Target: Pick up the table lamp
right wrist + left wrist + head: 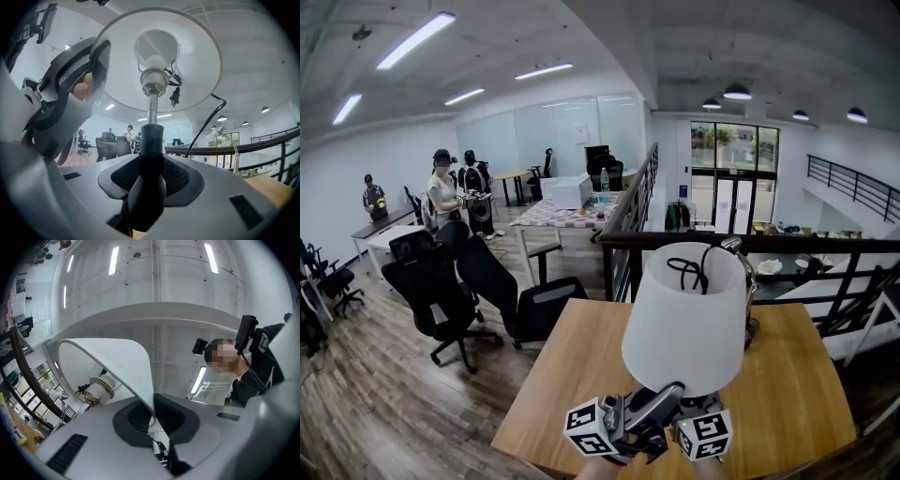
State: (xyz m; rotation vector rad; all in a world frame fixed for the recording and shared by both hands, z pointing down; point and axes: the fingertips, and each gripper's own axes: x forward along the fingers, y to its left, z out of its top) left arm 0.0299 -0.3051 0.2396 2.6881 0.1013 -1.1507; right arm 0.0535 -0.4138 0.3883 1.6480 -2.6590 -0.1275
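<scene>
Two grips on my table lamp: left gripper fingers clamped on shade rim, right gripper fingers clamped on stem; base hidden behind shade, railing beyond table.

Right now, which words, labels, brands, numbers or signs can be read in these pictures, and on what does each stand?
No text is readable in any view.
Two black-and-white marker cubes: square patterns only, no letters.
Small blue sign beside the glass doors: too small to read.
White cone-shaped lampshade: blank.
</scene>
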